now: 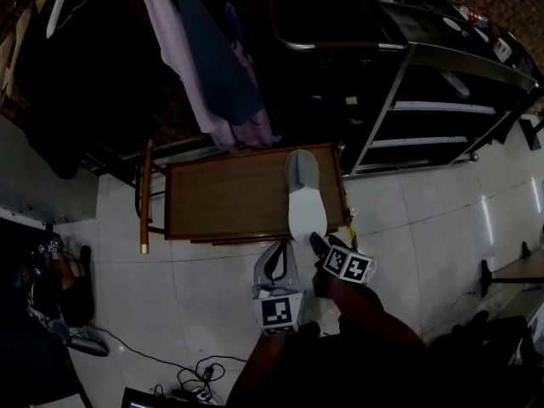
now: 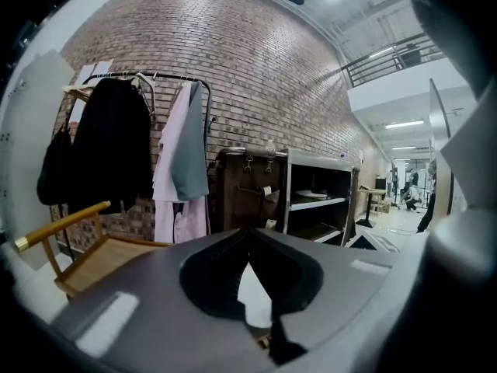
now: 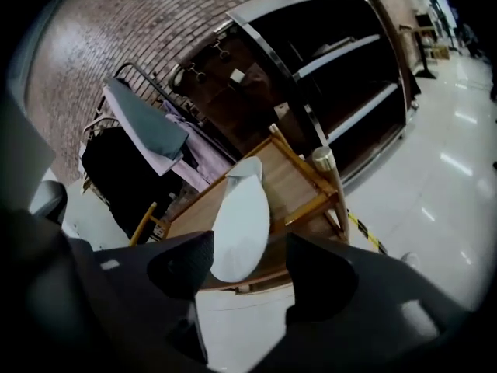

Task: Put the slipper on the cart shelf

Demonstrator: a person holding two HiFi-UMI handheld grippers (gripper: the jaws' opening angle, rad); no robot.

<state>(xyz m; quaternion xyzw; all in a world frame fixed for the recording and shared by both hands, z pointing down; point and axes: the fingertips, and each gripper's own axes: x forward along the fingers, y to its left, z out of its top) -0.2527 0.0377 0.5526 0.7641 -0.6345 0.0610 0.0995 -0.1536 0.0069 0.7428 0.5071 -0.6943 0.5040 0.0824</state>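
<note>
A white slipper with a grey toe cap lies along the right side of the wooden cart shelf, its heel at the near edge. My right gripper stands open just short of that heel, nothing between its jaws. In the right gripper view the white slipper shows beyond the open right gripper, on the cart shelf. My left gripper is shut on a second, grey slipper, held over the floor in front of the cart. That grey slipper fills the left gripper view and hides the jaws.
A clothes rack with hanging garments stands behind the cart. A black metal shelf unit is at the back right. The cart's yellow-tipped handle is on its left. Cables lie on the white tiled floor.
</note>
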